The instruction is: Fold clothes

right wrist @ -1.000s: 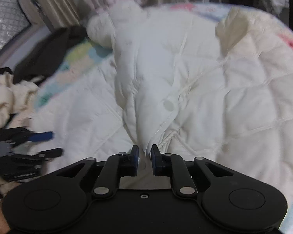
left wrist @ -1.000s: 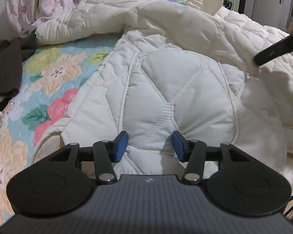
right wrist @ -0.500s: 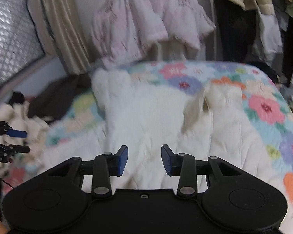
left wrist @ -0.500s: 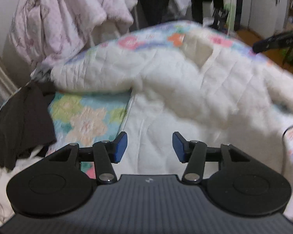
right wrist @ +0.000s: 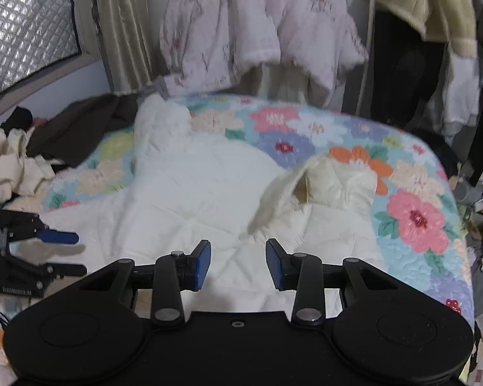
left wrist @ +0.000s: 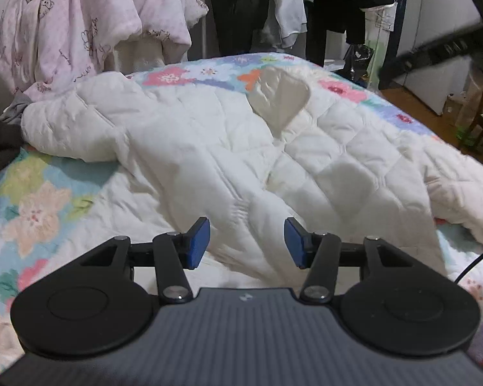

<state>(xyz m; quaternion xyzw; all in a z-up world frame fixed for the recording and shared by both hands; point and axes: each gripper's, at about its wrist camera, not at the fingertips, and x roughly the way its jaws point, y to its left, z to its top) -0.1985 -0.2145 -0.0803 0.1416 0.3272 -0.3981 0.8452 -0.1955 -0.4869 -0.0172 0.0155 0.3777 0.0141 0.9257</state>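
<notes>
Our left gripper [left wrist: 246, 241] and right gripper [right wrist: 238, 265] both hover with fingers wide, holding nothing. Just beyond them the white quilted coat [left wrist: 241, 148] sprawls on the bed [right wrist: 415, 215], one sleeve laid inward; most folding seems left. Its near hem hides beneath our grippers.

We seem to be in a home bedroom — a floral bedspread [right wrist: 412, 218], with hung clothes [left wrist: 338, 0] behind it.
</notes>
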